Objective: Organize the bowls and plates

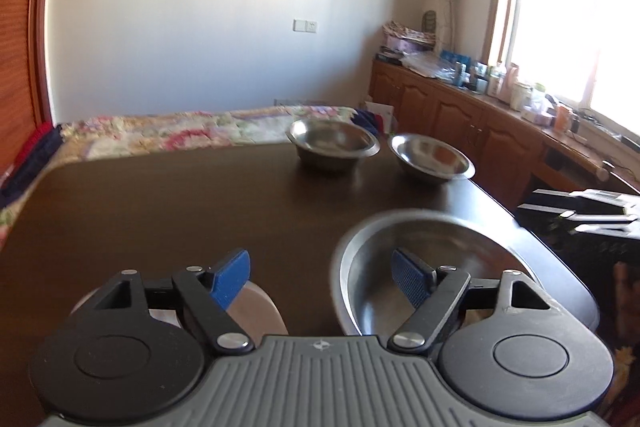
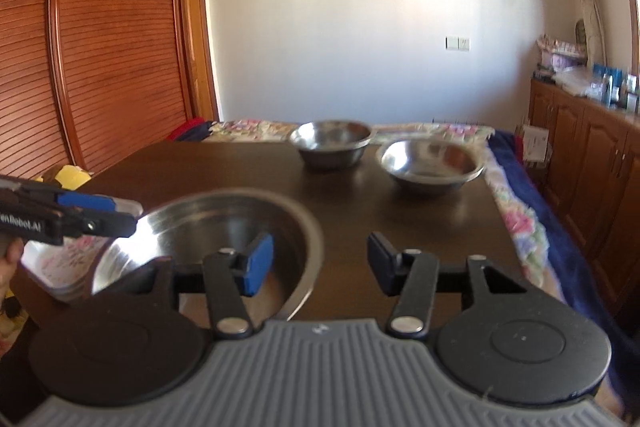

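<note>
Dark brown and glossy, the table (image 1: 168,211) fills the middle of both wrist views, backed by a white wall with a pale switch plate (image 2: 457,43). A slatted wooden wardrobe (image 2: 100,47) is seen on the left, wooden cabinets (image 1: 452,115) crowded with bottles and boxes run under a bright window on the right, and a floral quilt (image 1: 168,135) lies beyond the far table edge.

Three steel bowls are set on the table. A large steel bowl (image 2: 224,231) sits near the front edge, and two smaller ones stand at the far side: a straight-sided bowl (image 2: 331,143) and, just beside it to the right, a wider shallow bowl (image 2: 431,163). They stand close together; whether their rims touch cannot be told. A pale plate (image 2: 56,263) with a faint pinkish pattern is seen to the left of the large bowl, partly under its rim.

The left gripper (image 1: 320,275) is spread wide over the gap between plate and large bowl, with nothing pinched between its blue pads. The right gripper (image 2: 320,263) is likewise held apart, its left finger over the large bowl's rim and its right finger over bare table; nothing is gripped.

On the side of the left gripper, as seen from the right wrist view, white lettering is partly readable as "enRobot.AI"; its start is cut off by the frame edge. A small emblem on each grey gripper body is too small to be read.
</note>
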